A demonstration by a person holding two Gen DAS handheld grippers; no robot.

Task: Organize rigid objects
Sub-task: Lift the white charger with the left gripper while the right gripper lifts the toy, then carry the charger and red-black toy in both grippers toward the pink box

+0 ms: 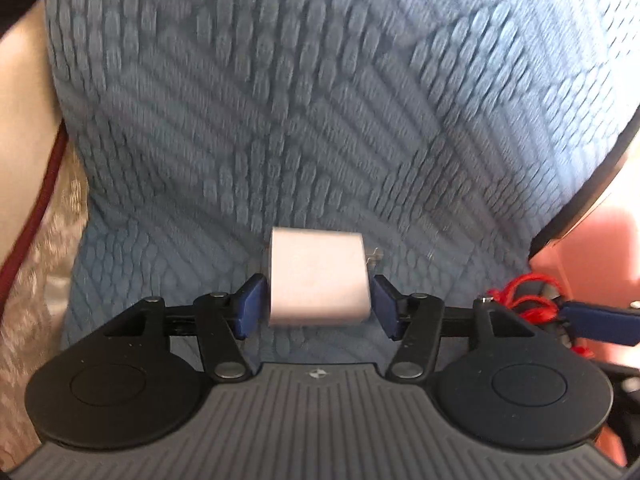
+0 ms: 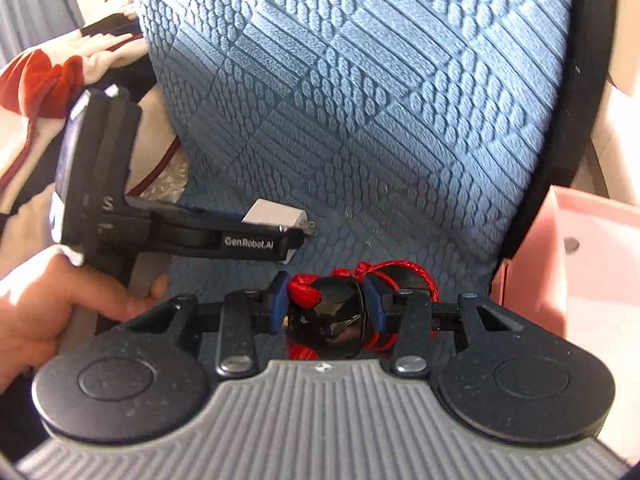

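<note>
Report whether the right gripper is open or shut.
Shut: the right gripper clamps the black ornament with red cord between its blue pads.

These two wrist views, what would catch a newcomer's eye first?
Probably the white charger block, sitting between the pads of the left hand-held gripper in the middle of the textured blue cushion. Next, the glossy black ornament with red cord clamped in the right hand-held gripper, beside a pink box at the right edge.
</note>
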